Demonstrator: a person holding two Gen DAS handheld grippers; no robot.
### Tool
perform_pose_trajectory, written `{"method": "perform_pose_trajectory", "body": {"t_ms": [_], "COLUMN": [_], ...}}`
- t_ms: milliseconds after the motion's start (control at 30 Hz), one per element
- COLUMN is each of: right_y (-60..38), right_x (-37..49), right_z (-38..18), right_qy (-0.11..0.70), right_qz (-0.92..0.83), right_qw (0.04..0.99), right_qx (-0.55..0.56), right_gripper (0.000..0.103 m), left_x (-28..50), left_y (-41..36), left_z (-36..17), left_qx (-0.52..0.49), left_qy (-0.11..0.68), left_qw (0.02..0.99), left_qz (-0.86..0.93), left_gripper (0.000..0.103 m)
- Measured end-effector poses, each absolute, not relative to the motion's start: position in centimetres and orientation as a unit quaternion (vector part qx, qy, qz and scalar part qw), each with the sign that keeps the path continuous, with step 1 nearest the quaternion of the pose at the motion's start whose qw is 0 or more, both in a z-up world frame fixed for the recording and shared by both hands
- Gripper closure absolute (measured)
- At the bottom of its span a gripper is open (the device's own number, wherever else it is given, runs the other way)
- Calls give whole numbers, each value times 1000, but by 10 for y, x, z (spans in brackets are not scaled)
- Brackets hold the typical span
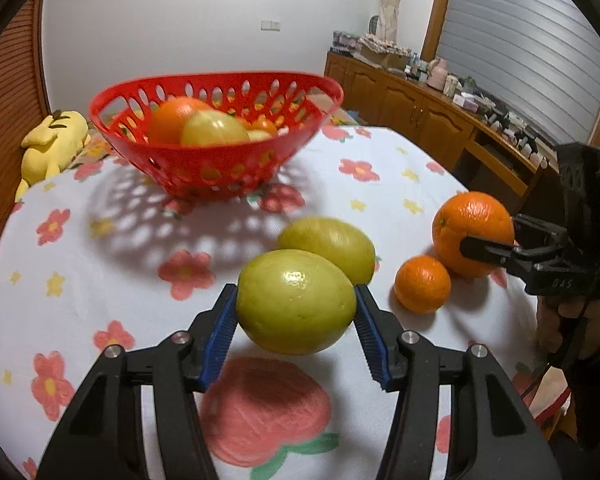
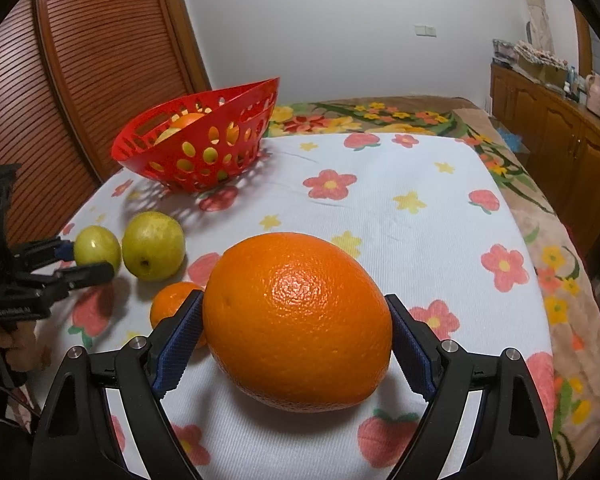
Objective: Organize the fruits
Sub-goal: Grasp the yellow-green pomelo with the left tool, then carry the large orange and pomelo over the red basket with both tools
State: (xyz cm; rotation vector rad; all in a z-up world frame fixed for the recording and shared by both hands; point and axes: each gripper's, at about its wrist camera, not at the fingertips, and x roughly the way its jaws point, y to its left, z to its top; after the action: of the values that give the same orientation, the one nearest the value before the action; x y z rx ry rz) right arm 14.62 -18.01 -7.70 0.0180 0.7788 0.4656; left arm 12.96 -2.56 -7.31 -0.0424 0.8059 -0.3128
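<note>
1. Your left gripper point(image 1: 296, 312): blue pads clamped on both sides of a yellow-green fruit point(image 1: 296, 300), which sits clear of the flowered tablecloth point(image 1: 100, 272) with its shadow beneath.

2. Second yellow-green fruit point(image 1: 330, 248): lying on the cloth just beyond the held one, nearly touching it.

3. Your right gripper point(image 2: 296, 336): pads pressed against the left and right flanks of a large orange point(image 2: 298, 320); whether the orange rests on the cloth or is raised you cannot tell from either view.

4. Small orange point(image 1: 422, 284): on the cloth, just beside the large orange on its left and near side, between your two grippers.

5. Red perforated basket point(image 1: 216, 160): at the far left of the cloth, well apart from the loose fruit. Contents: one orange and at least one yellow-green fruit at the front, with more pieces partly hidden behind them.

6. Yellow plush toy point(image 1: 52, 144): off the far left edge of the cloth, beside the basket.
</note>
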Motion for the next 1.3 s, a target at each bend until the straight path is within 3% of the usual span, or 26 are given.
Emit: {"method": "perform_pose_trajectory", "body": {"t_ms": [1300], "right_y": [-127], "right_x": [167], "right_z": [15], "right_qy": [310], "right_qz": [280], "right_qw": [908], "right_qx": [-34], "right_gripper": [14], "left_x": [141], "left_y": [10], "left_z": [-11], "left_qx": [-33], "left_qy": [315], "left_qw": [940], "left_qz": [-129], "left_gripper": [48]}}
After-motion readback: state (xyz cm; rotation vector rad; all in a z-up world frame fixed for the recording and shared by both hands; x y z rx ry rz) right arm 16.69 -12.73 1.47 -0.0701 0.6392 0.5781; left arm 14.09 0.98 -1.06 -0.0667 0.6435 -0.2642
